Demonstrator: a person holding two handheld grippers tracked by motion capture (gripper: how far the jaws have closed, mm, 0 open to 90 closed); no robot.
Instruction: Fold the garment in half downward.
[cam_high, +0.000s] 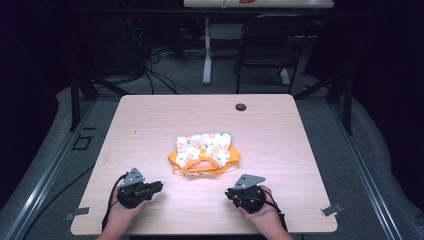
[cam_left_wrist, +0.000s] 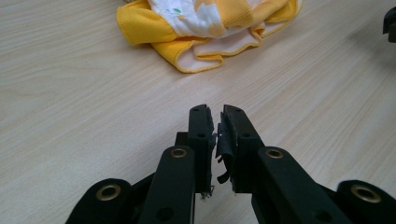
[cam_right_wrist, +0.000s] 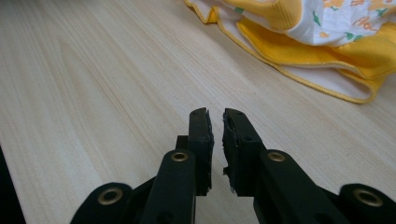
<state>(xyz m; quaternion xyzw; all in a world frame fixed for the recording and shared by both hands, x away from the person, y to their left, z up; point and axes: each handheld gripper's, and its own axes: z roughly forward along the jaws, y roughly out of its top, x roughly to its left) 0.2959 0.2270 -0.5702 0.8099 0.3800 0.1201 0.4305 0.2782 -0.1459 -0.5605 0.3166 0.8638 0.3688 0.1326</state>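
Note:
A small folded garment (cam_high: 204, 153), yellow with a white printed panel, lies near the middle of the wooden table (cam_high: 150, 125). My left gripper (cam_high: 159, 186) rests on the table at the front left, short of the garment (cam_left_wrist: 205, 28) and apart from it, jaws shut with nothing between them. My right gripper (cam_high: 228, 193) rests at the front right, also shut and empty, with the garment (cam_right_wrist: 317, 37) lying ahead to its right. In the gripper views the left gripper (cam_left_wrist: 217, 112) and the right gripper (cam_right_wrist: 215, 113) each show jaws pressed almost together over bare wood.
A round cable hole (cam_high: 241, 107) sits near the table's far edge. Beyond the table stand a dark chair (cam_high: 270, 45) and a white desk leg (cam_high: 207, 55), with cables on the floor. Metal clips (cam_high: 332, 210) stick out at the front corners.

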